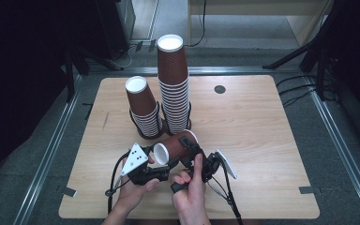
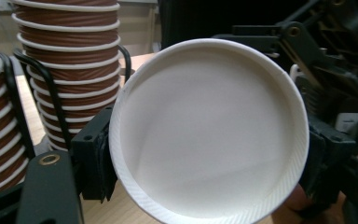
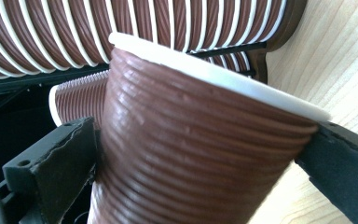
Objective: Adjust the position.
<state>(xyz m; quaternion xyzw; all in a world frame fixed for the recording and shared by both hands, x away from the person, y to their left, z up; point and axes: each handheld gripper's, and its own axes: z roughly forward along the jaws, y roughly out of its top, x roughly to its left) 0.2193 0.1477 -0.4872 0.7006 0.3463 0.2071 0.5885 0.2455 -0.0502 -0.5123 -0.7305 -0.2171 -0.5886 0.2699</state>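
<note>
two hand-held grippers share one cup near the stacks

a single brown ribbed paper cup (image 1: 176, 146) lies on its side just above the bench (image 1: 262, 140), at about 6 o'clock from the two upside-down cup stacks. the left hand-held gripper (image 1: 161, 164) is closed narrow on the end that points toward 8 o'clock; in the left gripper view its jaws stand on either side of the cup's white round end (image 2: 209, 130) and press against it. the right hand-held gripper (image 1: 192, 149) clamps the cup too: in the right gripper view its black jaws squeeze the ribbed wall (image 3: 191, 158) from both sides, and the wall looks slightly dented under the rim.

the step in hand looks like a handover or a separation, with both grippers holding the same cup at opposite ends. whether one cup or two nested cups are held cannot be told.

behind the cup, the shorter stack (image 1: 143, 110) sits at 11 o'clock and the tall stack (image 1: 174, 84) at 12 o'clock, each in a black wire holder (image 1: 168, 126).

the next move likely calls for one gripper to let go while the other keeps a light grip, since the thin wall crushes easily, and then to turn the cup mouth-down over a stack.
</note>
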